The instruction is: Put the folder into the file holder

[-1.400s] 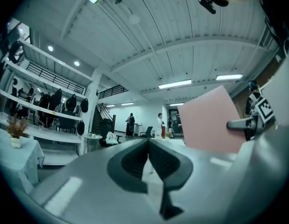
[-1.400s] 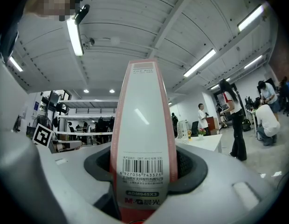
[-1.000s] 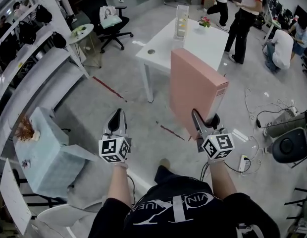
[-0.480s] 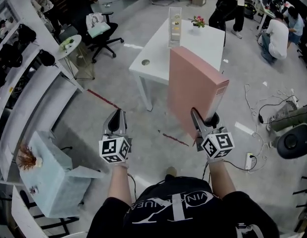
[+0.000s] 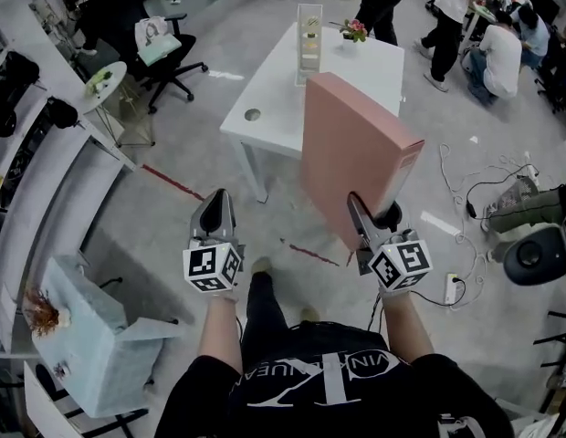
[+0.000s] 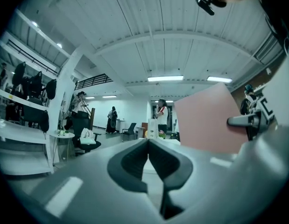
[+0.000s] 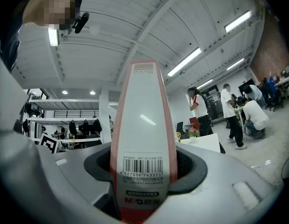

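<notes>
A tall pink box folder [image 5: 356,162] stands upright in my right gripper [image 5: 372,211], which is shut on its lower spine end. In the right gripper view the folder's white barcode-labelled spine [image 7: 144,125] fills the gap between both jaws of the right gripper [image 7: 144,168]. My left gripper [image 5: 216,206] is shut and holds nothing; its pads meet in the left gripper view [image 6: 148,143], where the folder [image 6: 207,118] shows at the right. A clear file holder [image 5: 309,31] stands upright at the far end of a white table [image 5: 283,89], ahead of both grippers.
A small flower pot [image 5: 354,31] sits beside the file holder. An office chair [image 5: 164,48] and a round side table [image 5: 105,76] stand at the left. Several people [image 5: 461,7] are at the far right. Cables [image 5: 484,199] lie on the floor at the right; a pale blue box [image 5: 82,327] is near left.
The view has moved forward toward the white table, which now lies closer, and a leg has stepped forward. Both grippers keep their pose; the folder stays held.
</notes>
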Tool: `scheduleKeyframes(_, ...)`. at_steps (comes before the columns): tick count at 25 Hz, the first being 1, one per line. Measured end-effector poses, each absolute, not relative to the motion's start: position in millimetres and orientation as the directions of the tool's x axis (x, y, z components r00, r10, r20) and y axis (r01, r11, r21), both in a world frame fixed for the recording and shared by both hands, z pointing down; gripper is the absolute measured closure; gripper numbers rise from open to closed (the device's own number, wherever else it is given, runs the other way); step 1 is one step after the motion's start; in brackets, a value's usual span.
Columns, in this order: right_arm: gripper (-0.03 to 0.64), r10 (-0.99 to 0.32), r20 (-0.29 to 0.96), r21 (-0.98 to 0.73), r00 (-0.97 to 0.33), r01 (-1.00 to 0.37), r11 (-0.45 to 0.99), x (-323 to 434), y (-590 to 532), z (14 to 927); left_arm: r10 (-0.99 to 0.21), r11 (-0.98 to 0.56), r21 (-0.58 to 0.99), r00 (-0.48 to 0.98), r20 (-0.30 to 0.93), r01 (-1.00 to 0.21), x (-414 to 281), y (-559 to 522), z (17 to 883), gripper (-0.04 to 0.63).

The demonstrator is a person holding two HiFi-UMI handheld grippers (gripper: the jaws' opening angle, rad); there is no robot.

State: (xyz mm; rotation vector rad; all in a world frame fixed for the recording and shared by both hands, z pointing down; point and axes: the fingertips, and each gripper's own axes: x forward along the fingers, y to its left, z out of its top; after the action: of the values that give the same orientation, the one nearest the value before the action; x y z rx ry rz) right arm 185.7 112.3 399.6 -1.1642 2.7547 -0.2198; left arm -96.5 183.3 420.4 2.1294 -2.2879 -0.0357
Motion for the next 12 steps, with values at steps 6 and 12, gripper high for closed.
scheduleKeyframes(6, 0.325, -0.744, -0.076, -0.192, -0.664, -0.722, 0.665, 150.5, 67.2, 392.2, -1.000, -0.025, 0.026, 0.025, -0.019, -0.999, -123.5, 98.3, 407.9, 0.595)
scheduleKeyframes(12, 0.325, -0.766, -0.100, -0.191, -0.635, -0.743, 0.641, 112.8, 13.2, 366.1, -0.993, -0.117, 0.011, 0.117, -0.020, -0.993, -151.1, 14.1, 390.2, 0.595)
